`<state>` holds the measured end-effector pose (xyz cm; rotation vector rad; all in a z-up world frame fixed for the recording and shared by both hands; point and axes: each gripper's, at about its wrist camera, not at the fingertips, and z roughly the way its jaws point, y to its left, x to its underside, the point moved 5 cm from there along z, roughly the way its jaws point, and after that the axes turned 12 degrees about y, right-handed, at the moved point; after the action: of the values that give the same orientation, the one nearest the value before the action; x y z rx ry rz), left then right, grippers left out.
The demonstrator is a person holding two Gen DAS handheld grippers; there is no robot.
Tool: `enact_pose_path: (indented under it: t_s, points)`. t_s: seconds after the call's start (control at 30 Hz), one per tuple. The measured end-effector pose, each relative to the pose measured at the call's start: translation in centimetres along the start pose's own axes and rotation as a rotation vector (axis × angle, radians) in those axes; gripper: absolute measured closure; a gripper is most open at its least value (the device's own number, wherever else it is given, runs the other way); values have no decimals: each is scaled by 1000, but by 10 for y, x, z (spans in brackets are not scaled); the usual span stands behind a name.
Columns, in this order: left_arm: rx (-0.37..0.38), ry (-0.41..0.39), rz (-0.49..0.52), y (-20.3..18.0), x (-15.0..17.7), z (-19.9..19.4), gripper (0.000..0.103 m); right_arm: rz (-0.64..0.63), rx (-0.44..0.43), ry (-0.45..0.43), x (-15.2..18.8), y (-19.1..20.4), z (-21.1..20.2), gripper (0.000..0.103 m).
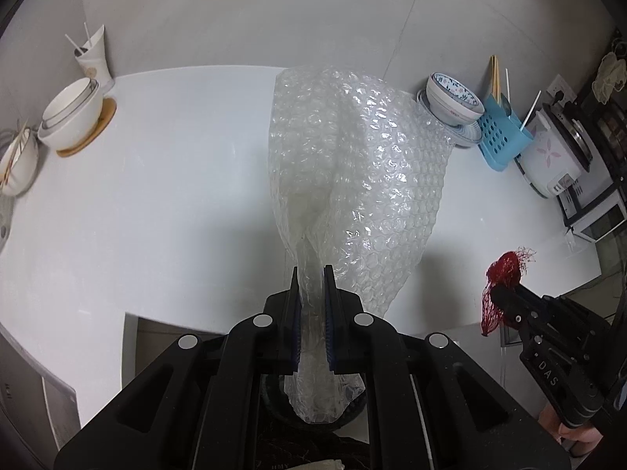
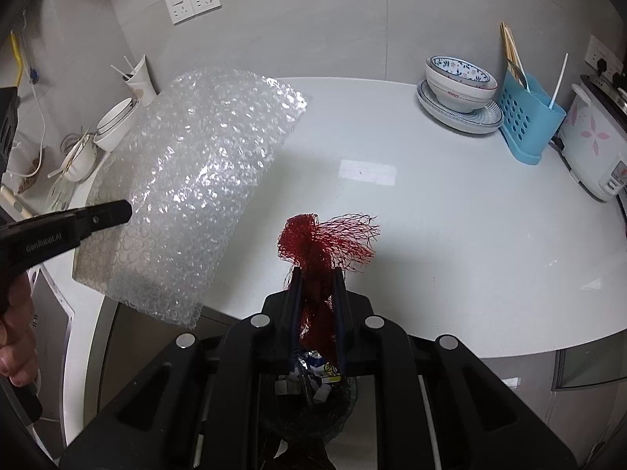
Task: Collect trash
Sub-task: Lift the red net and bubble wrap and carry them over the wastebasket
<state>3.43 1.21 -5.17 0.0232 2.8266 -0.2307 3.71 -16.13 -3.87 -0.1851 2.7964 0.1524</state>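
Observation:
My left gripper (image 1: 312, 274) is shut on a large sheet of clear bubble wrap (image 1: 352, 180), which stands up from the jaws over the white counter (image 1: 156, 196) and hangs below them. From the right wrist view the same bubble wrap (image 2: 196, 180) spreads at the left, with the left gripper's finger (image 2: 106, 213) against it. My right gripper (image 2: 316, 274) is shut on a bunched red mesh net (image 2: 325, 243), held above the counter's front edge. In the left wrist view the red net (image 1: 503, 274) sits at the far right in the right gripper (image 1: 499, 293). A dark bin with scraps (image 2: 313, 387) shows under the right jaws.
Stacked white bowls on a wooden coaster (image 1: 74, 117) and a paper cup (image 1: 94, 58) stand at the left. A patterned bowl on plates (image 2: 458, 86), a blue utensil holder (image 2: 529, 117) and a rice cooker (image 2: 595, 145) line the right. A hand (image 2: 15, 329) holds the left gripper.

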Motion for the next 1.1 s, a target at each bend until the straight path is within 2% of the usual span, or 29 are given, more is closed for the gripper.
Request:
enact_pose_path:
  t_s: [0.5,1.1]
  points:
    - [-9,59,-21,-2,85,18,95,-44,-17,31,57,8,3,90]
    - [-25,136,-9,1,152,44,95,-60,-31,97,110,20,28,90]
